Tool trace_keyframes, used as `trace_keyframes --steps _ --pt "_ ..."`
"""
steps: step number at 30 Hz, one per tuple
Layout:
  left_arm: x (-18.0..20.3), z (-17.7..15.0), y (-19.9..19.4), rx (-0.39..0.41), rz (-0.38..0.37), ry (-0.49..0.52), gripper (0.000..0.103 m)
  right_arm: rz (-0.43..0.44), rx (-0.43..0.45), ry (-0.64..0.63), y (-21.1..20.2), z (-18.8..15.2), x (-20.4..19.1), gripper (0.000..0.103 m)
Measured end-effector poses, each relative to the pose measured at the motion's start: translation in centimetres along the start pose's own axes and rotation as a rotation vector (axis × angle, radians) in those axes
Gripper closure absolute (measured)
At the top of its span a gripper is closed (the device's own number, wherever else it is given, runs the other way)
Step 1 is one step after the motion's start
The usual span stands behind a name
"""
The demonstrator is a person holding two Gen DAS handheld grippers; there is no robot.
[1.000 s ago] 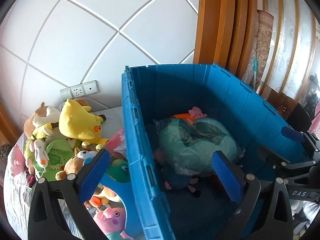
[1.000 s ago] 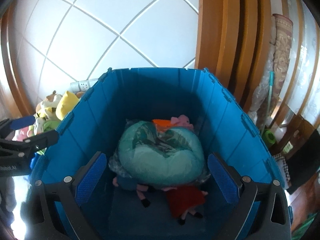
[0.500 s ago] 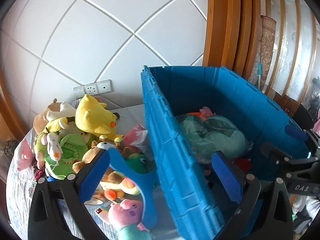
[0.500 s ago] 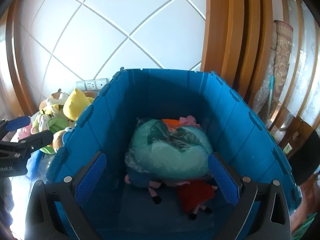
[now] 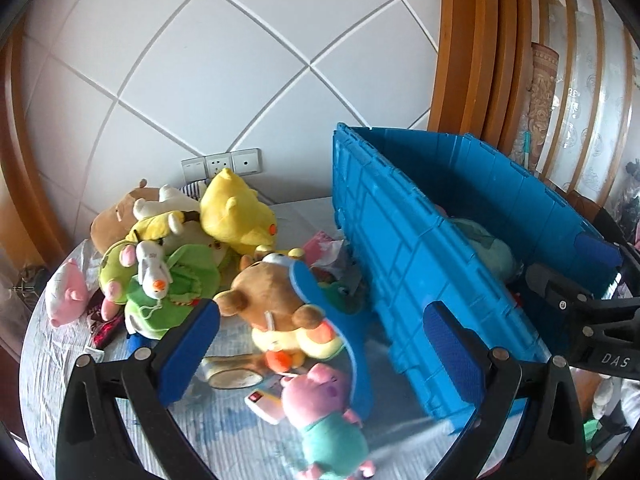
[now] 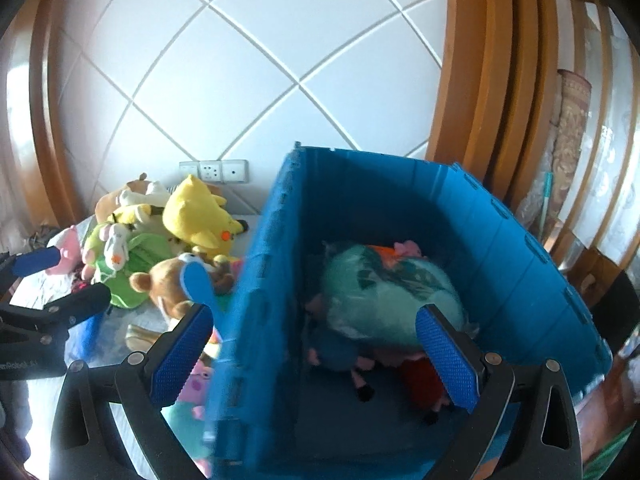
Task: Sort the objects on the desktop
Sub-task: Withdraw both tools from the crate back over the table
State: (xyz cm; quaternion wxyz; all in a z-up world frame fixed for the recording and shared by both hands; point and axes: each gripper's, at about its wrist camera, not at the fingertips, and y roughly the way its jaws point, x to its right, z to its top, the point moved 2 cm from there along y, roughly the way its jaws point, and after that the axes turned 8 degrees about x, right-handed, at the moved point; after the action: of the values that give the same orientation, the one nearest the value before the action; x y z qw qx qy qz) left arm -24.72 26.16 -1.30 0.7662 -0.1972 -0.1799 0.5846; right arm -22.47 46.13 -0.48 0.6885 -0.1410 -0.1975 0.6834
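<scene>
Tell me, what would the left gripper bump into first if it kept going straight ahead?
Probably the brown teddy bear, which lies between the left gripper's open fingers, with the pink pig plush just below that line. Depth is hard to judge here.

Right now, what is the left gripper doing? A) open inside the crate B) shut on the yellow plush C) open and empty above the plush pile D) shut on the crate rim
C: the left gripper has its jaws spread with nothing between them, hovering over the brown bear plush, beside the blue crate.

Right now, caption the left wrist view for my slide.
Open left tool above plush toys beside blue crate.
</scene>
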Motion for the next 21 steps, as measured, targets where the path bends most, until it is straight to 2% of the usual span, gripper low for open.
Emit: trace_keyframes --steps 5,9,16,21 --pt "-3.6 -1.7 -0.9 -0.015 0.007 -0.017 0.000 0.014 0.020 -0.004 -1.0 -0.3 -3.9 0.000" --pt "-6.6 -3.3 -1.2 -0.045 0.041 -0.046 0.000 0.052 0.016 -0.012 -1.0 -0.8 -7.0 0.000" --pt "-11.3 -6.0 -2.3 -0.071 0.163 -0.115 0.000 0.169 0.014 -0.055 0.0 -1.4 -11.5 0.000" --pt "-15.5 -8.7 -3.3 -0.104 0.288 -0.176 0.000 0.289 -0.043 -0.086 2.2 -2.7 -15.1 0.000"
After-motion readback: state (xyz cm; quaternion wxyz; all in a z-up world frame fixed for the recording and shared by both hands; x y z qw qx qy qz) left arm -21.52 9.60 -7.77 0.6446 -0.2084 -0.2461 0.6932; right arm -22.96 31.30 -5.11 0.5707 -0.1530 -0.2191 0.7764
